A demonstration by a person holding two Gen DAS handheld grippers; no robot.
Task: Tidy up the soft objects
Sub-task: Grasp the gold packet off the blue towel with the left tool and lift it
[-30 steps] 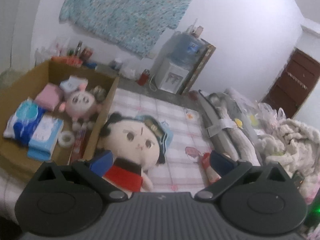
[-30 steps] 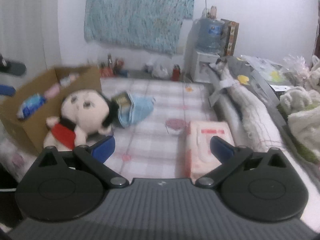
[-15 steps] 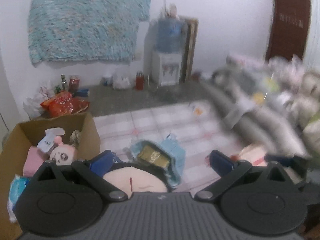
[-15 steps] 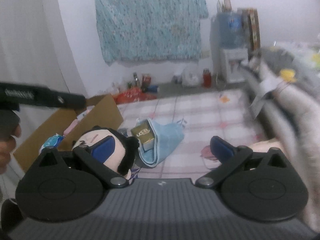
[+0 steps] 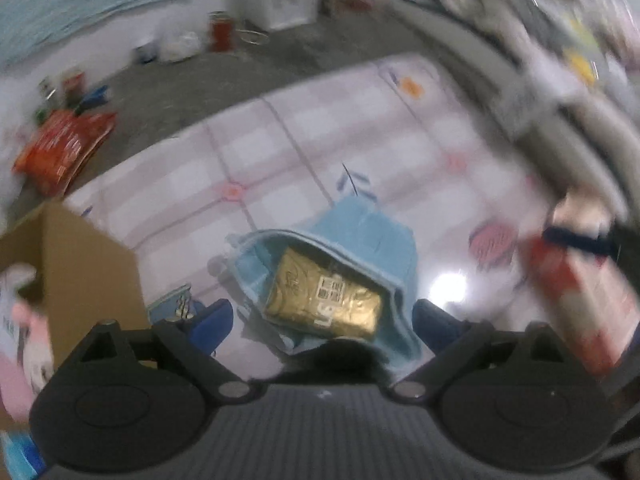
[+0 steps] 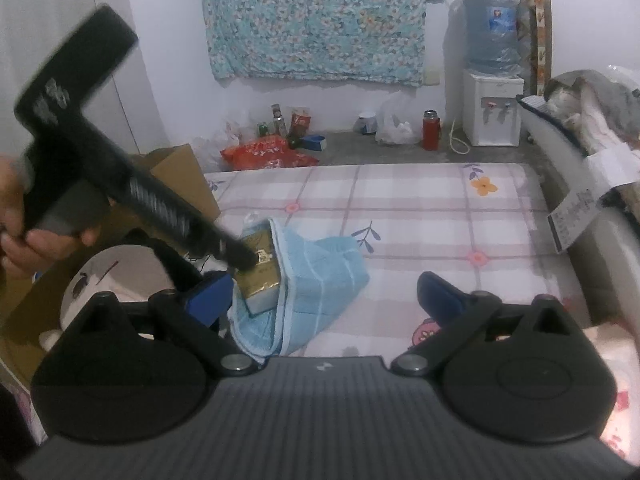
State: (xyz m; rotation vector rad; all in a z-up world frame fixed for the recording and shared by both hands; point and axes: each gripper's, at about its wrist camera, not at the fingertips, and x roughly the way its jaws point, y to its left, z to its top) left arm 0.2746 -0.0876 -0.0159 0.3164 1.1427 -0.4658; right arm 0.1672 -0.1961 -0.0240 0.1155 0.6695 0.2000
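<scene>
Left tongs (image 5: 322, 316) angled down, closing over towel (image 5: 360, 236).

The left gripper (image 5: 322, 322) points steeply down, fingers wide and closing, nothing pressed between them. A hand (image 6: 16, 236) grips its handle. The right gripper (image 6: 326, 296) tilts down, fingers spread.
</scene>
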